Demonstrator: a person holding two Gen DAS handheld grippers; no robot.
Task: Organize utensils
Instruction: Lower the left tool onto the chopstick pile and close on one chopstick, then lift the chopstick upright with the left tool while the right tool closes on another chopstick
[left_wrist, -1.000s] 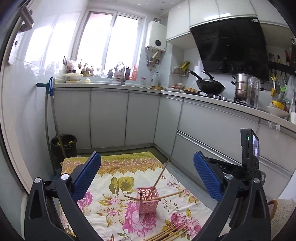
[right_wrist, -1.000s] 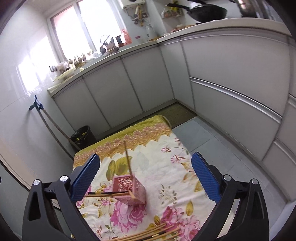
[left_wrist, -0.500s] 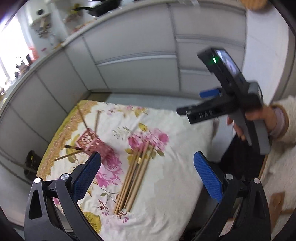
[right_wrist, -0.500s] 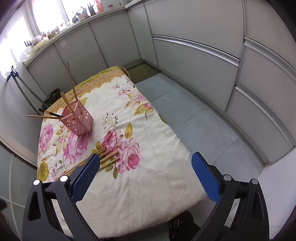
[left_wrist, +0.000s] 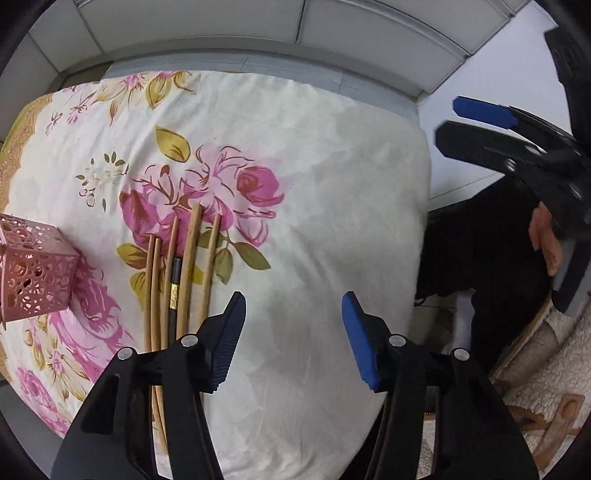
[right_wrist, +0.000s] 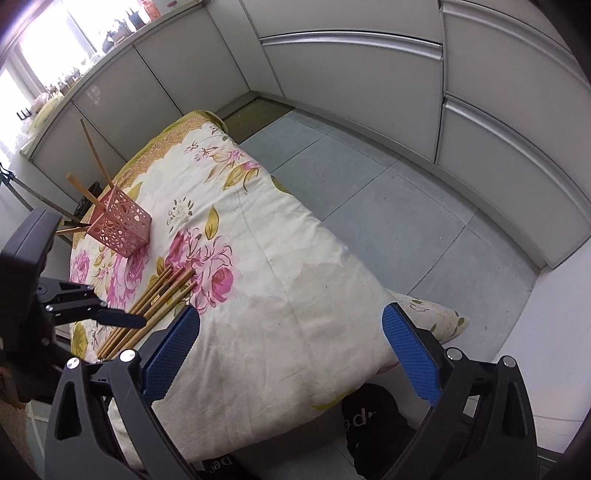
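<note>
A: What did the pink holder (right_wrist: 122, 225) contain?
B: Several chopsticks, leaning out at angles. It stood on the floral cloth (right_wrist: 280, 295).
A: And the loose chopsticks (left_wrist: 177, 280)?
B: They lay bundled flat on the cloth, just beside the holder.
A: Gripper states?
B: The left gripper (left_wrist: 293, 332) had just been closing, jaws apart over bare cloth, empty. The right gripper (right_wrist: 291, 354) stood wide, empty.
</note>
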